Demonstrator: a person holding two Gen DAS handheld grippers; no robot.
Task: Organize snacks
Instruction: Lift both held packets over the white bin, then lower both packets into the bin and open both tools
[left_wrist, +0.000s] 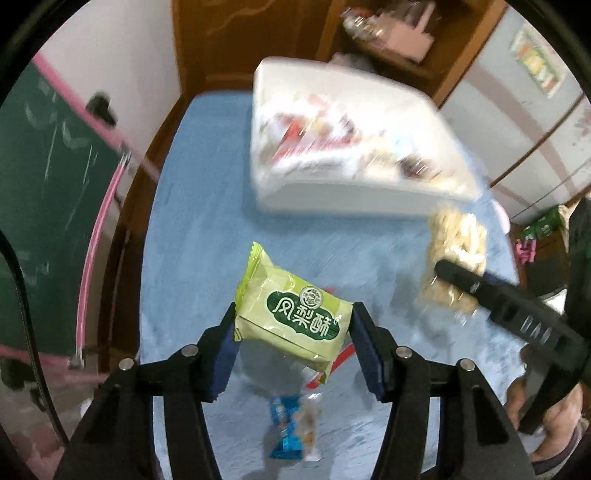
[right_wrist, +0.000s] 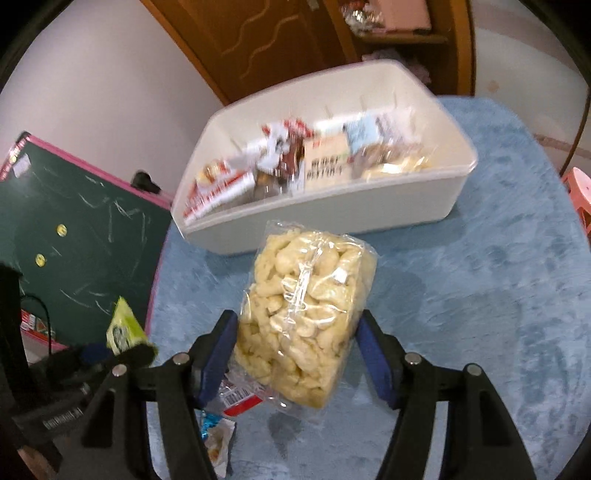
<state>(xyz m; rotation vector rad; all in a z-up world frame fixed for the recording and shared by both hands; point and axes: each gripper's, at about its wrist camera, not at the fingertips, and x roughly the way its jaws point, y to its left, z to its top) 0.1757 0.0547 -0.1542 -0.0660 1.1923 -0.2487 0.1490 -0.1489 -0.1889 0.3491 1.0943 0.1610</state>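
My left gripper (left_wrist: 293, 325) is shut on a light green pastry packet (left_wrist: 291, 314) and holds it above the blue tablecloth (left_wrist: 195, 229). In the right wrist view my right gripper (right_wrist: 295, 339) is shut on a clear bag of pale puffed snacks (right_wrist: 306, 314), also off the table. That bag (left_wrist: 452, 258) and a right finger (left_wrist: 498, 295) show at the right of the left wrist view. The green packet (right_wrist: 123, 328) peeks in at the left of the right wrist view. A white bin (right_wrist: 406, 206), which also appears blurred as the bin (left_wrist: 332, 199), stands beyond, filled with several snack packs.
A blue-and-white wrapped snack (left_wrist: 291, 424) lies on the cloth below the left gripper, and the same snack (right_wrist: 218, 439) shows with a red-labelled clear wrapper (right_wrist: 240, 398). A green chalkboard with pink frame (right_wrist: 74, 236) stands left of the table. A wooden door (right_wrist: 266, 40) and shelves are behind.
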